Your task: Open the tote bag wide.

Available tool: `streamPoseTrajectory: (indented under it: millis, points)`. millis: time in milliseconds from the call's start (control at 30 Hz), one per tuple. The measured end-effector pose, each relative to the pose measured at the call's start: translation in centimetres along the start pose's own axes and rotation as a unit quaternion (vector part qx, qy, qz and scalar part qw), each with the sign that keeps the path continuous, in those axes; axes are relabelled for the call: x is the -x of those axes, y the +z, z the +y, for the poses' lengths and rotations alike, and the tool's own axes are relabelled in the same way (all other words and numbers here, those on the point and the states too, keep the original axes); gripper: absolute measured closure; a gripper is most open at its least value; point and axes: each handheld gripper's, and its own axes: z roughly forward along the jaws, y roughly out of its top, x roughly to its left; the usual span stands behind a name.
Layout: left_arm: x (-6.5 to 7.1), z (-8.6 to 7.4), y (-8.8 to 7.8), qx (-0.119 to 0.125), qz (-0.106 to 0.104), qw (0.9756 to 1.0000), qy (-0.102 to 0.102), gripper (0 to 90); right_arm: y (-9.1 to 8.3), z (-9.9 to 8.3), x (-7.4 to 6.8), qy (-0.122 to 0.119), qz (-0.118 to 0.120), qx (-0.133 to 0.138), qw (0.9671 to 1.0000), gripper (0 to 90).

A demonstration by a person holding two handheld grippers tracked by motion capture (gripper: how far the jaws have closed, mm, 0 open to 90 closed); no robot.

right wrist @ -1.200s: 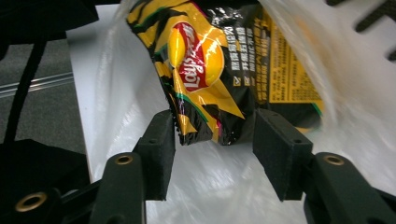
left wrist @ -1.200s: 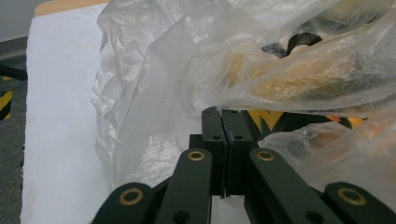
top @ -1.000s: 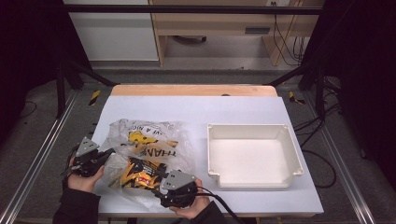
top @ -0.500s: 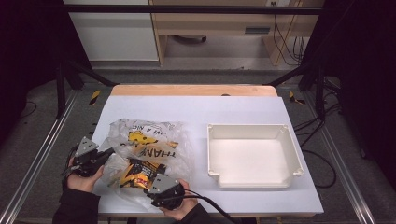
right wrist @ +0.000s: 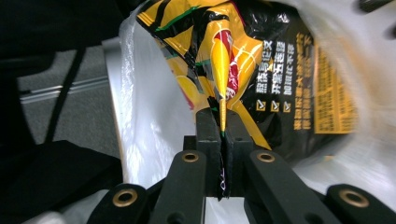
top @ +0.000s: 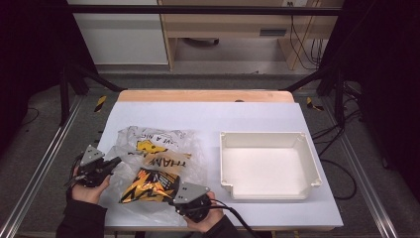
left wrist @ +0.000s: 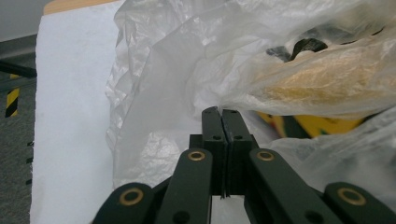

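Observation:
A thin clear plastic bag with yellow print lies crumpled on the table's left half. My left gripper is shut on the bag's left edge; the film is pinched between its closed jaws. A black-and-yellow snack packet lies at the bag's near side. My right gripper has just been closing and is now shut on the packet's crimped edge, which stands in a fold between its jaws. A hand holds each gripper at the table's near edge.
An empty white rectangular bin stands on the right half of the white table cover. A wooden strip runs along the far edge. Metal rails flank the table, and cables trail on the floor at right.
The right gripper has shifted left along the near edge and closed on the snack packet's edge. The left gripper and the bag have stayed put.

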Motion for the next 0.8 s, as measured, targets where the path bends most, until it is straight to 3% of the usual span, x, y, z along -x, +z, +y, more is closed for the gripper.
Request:
streamPoseTrajectory:
  millis: [300, 500, 800]
  points:
    - [0.3, 0.0, 0.4, -0.006, 0.0, 1.0, 0.004, 89.3, -3.9, 1.2, 1.1, 0.022, 0.01, 0.034, 0.9991, 87.6]
    - [0.4, 0.0, 0.4, -0.002, -0.005, 0.9999, 0.009, 86.4, -4.5, 2.5, 1.5, 0.033, 0.02, 0.042, 0.9984, 87.5]
    - [0.5, 0.0, 0.5, 0.001, -0.009, 0.9999, 0.005, 87.5, -5.0, 4.5, 2.4, 0.059, 0.057, 0.062, 0.9947, 87.8]
